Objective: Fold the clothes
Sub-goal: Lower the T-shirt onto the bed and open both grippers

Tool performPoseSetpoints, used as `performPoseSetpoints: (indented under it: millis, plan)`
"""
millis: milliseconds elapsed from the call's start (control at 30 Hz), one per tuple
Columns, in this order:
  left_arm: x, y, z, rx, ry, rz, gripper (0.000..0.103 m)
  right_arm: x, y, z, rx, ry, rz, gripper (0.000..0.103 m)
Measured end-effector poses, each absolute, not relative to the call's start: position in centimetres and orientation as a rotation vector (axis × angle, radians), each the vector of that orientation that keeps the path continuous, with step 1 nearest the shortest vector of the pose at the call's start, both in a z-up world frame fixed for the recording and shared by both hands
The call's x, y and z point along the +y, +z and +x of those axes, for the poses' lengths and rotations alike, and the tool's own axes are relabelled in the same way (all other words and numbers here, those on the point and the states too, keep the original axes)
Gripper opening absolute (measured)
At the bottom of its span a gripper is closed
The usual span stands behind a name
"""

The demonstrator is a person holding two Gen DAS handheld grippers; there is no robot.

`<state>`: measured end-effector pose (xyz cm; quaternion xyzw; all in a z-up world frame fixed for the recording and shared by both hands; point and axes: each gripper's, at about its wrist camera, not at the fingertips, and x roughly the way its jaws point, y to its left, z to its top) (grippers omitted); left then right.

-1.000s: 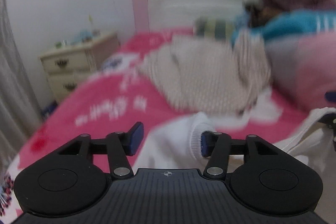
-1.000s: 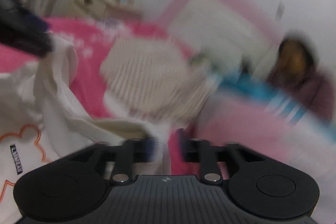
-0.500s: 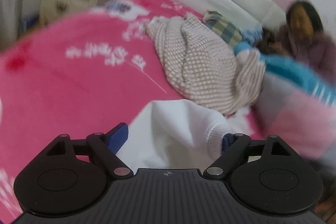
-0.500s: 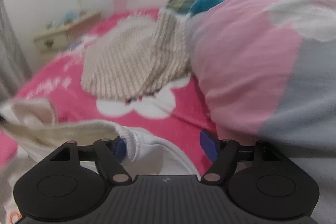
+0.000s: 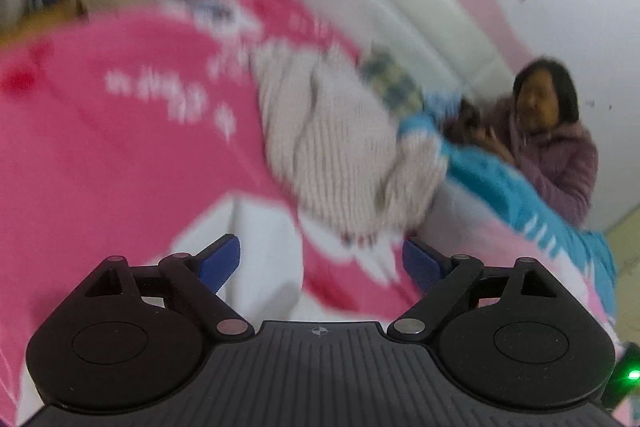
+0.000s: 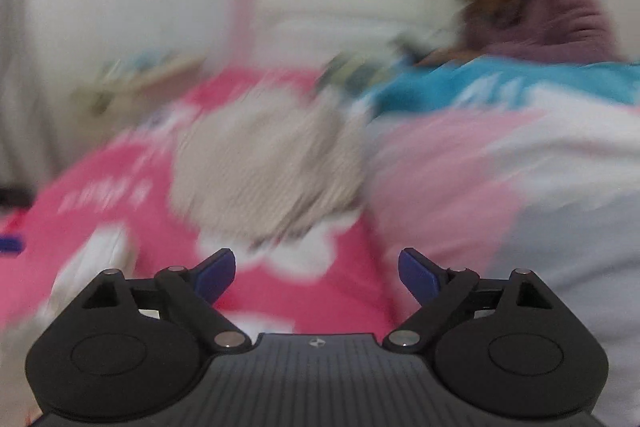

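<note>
Both frames are smeared by motion, so fine detail is lost. The left gripper (image 5: 321,264) has its blue fingers (image 5: 219,261) spread wide and opening further, with nothing pinched between them; the white garment (image 5: 260,247) lies on the bed below and just past the left finger, apart from the pads. The right gripper (image 6: 316,273) is likewise spread and opening, empty, with only the pink bedspread (image 6: 120,187) showing through the gap. In the right view a pale edge of the white garment (image 6: 92,267) sits low at the left, beside the gripper's body.

What could go wrong from here — the garment has been let go while both grippers are in motion, so a finger tip could catch a fold and drag it out of shape, undoing the lay. The beige knitted sweater (image 5: 336,155) lies near, just beyond the white one, and a careless reach could snag it instead. The puffy quilt (image 6: 500,187) crowds the right side and leaves little flat bed to work on.

As for the white garment's heading, the left view suggests a strip running away from the camera toward the headboard (image 5: 408,11) — its long axis roughly along the bed — but blur and cropping make that uncertain. A person (image 6: 532,7) sits at the far end, well apart.
</note>
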<state>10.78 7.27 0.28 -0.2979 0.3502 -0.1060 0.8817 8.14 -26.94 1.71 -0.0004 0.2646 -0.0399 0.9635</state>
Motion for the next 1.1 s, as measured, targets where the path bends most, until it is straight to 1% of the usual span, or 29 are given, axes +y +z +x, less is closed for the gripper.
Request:
performPoseSetpoints:
  millis: [67, 167, 233, 333, 367, 400, 467, 500, 533, 567, 600, 667, 700, 733, 767, 800, 833, 867, 900, 967, 1033, 1100]
  plan:
    - [7.2, 1.2, 10.1, 0.68, -0.183, -0.589, 0.09, -28.0, 2.8, 7.7, 0.473, -0.14, 0.056, 0.093]
    - [7.5, 1.4, 9.3, 0.693, -0.165, -0.513, 0.09, -28.6, 3.3, 6.9, 0.481, -0.008, 0.12, 0.089]
    - [7.7, 0.9, 8.8, 0.719, -0.164, -0.44, 0.09, -27.8, 2.9, 6.0, 0.521, 0.129, 0.086, 0.087]
    - [7.5, -0.7, 8.1, 0.771, -0.177, -0.321, 0.088, -25.2, 0.6, 4.3, 0.59, 0.312, -0.087, 0.084]
    - [7.4, -1.3, 7.9, 0.788, -0.191, -0.285, 0.086, -24.4, -0.6, 3.8, 0.619, 0.341, -0.156, 0.078]
    - [7.3, -1.9, 7.7, 0.803, -0.214, -0.261, 0.084, -23.7, -1.7, 3.4, 0.651, 0.368, -0.212, 0.069]
    - [6.9, -2.4, 7.5, 0.825, -0.277, -0.239, 0.081, -23.0, -3.7, 3.3, 0.726, 0.413, -0.242, 0.058]
    - [6.5, -2.7, 7.6, 0.836, -0.307, -0.224, 0.077, -22.8, -4.4, 3.6, 0.76, 0.419, -0.234, 0.052]
    - [5.9, -3.0, 7.8, 0.849, -0.335, -0.201, 0.073, -22.7, -5.1, 3.9, 0.793, 0.426, -0.227, 0.048]
    - [5.3, -3.2, 8.3, 0.864, -0.361, -0.174, 0.069, -22.6, -5.8, 4.2, 0.827, 0.432, -0.219, 0.041]
    - [4.5, -3.8, 9.0, 0.885, -0.386, -0.156, 0.06, -22.4, -6.4, 4.5, 0.857, 0.434, -0.204, 0.038]
    - [2.8, -5.2, 10.6, 0.934, -0.436, -0.133, 0.056, -22.4, -7.4, 6.3, 0.891, 0.422, -0.156, 0.038]
    - [2.0, -5.8, 11.6, 0.949, -0.436, -0.133, 0.053, -22.6, -7.7, 7.5, 0.89, 0.398, -0.132, 0.035]
    - [1.2, -6.4, 12.8, 0.959, -0.42, -0.142, 0.051, -22.9, -7.6, 8.9, 0.862, 0.349, -0.107, 0.029]
    - [0.6, -6.5, 14.0, 0.943, -0.386, -0.164, 0.051, -23.3, -7.5, 10.3, 0.833, 0.299, -0.082, 0.024]
    - [0.7, -6.0, 15.1, 0.887, -0.321, -0.216, 0.051, -23.6, -7.4, 11.7, 0.804, 0.249, -0.057, 0.024]
    - [1.3, -5.2, 16.0, 0.812, -0.249, -0.299, 0.056, -24.2, -7.1, 13.0, 0.762, 0.179, -0.03, 0.024]
    - [2.3, -4.5, 16.4, 0.749, -0.196, -0.392, 0.061, -25.3, -6.4, 14.0, 0.702, 0.082, 0.015, 0.029]
    - [3.4, -4.1, 16.6, 0.703, -0.159, -0.49, 0.068, -26.6, -5.8, 14.7, 0.657, 0.014, 0.075, 0.032]
    - [4.8, -3.8, 16.6, 0.688, -0.137, -0.55, 0.07, -29.0, -5.0, 14.8, 0.607, -0.035, 0.193, 0.038]
    - [5.8, -3.9, 16.3, 0.699, -0.126, -0.538, 0.072, -30.5, -4.9, 13.9, 0.584, -0.01, 0.238, 0.039]
    - [6.1, -4.4, 15.5, 0.735, -0.126, -0.452, 0.072, -30.9, -4.8, 12.7, 0.603, 0.105, 0.234, 0.042]
